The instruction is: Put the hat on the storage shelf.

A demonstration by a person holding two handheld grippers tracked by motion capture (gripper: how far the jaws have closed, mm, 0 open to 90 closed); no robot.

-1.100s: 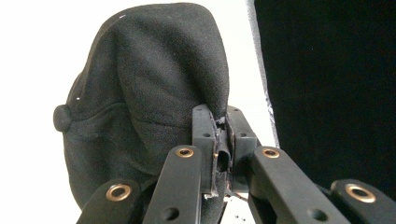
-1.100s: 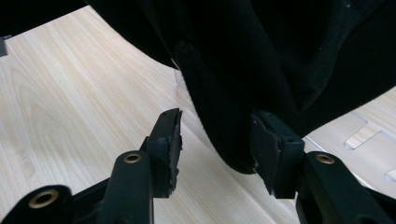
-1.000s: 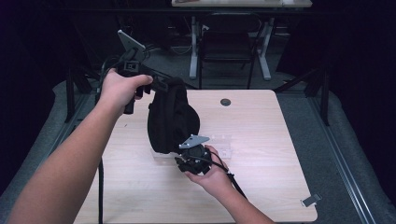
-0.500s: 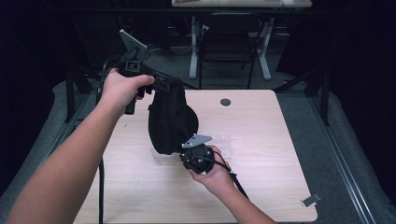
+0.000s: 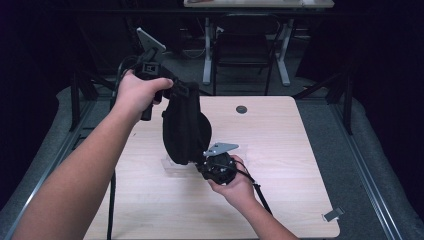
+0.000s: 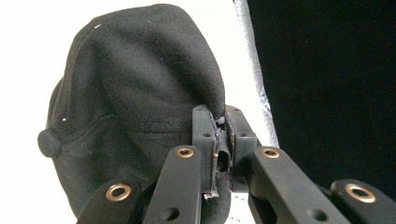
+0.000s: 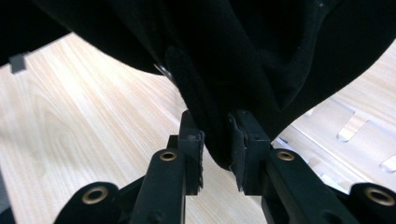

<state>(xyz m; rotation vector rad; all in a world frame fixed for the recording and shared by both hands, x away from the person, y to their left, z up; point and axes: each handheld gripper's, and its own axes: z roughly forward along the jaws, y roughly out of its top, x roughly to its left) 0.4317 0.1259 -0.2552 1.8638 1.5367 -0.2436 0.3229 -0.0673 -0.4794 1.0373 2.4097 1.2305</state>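
1. We see a black cap (image 5: 182, 127) hanging over the wooden table (image 5: 280, 150), centre-left of the high view, held up between both grippers.
2. Left gripper (image 5: 167, 85), upper left of the high view, sits in the person's left hand (image 5: 137, 92). Its jaws are together, clamped on a thin edge of the cap's cloth.
3. In the left gripper view the cap (image 6: 135, 93) takes up the left and centre of the frame, crown facing us, top button (image 6: 49, 142) at the left edge. The left gripper (image 6: 219, 144) at lower centre pinches the cloth, pads almost touching.
4. Right gripper (image 5: 200, 165), just below centre of the high view, sits in the right hand (image 5: 235, 185) and meets the cap's lower end. A grey plate (image 5: 220, 148) sticks up on top of it.
5. In the right gripper view, the right gripper (image 7: 217, 137) at lower centre has a fold of the cap (image 7: 219, 56) between its jaws. The jaws have just been closing, and both pads sit against the cloth.
6. The cap's dark cloth covers the upper half of that view; the table (image 7: 84, 121) shows at left and lower right.
7. A clear plastic piece (image 5: 175, 165) lies on the table under the cap; in the right gripper view it (image 7: 345, 135) shows at the right with slots cut in it.
8. 1 small grey clip (image 5: 332, 215) lies near the lower right table corner in the high view.
9. 1 round dark hole (image 5: 241, 109) sits near the table's top edge.
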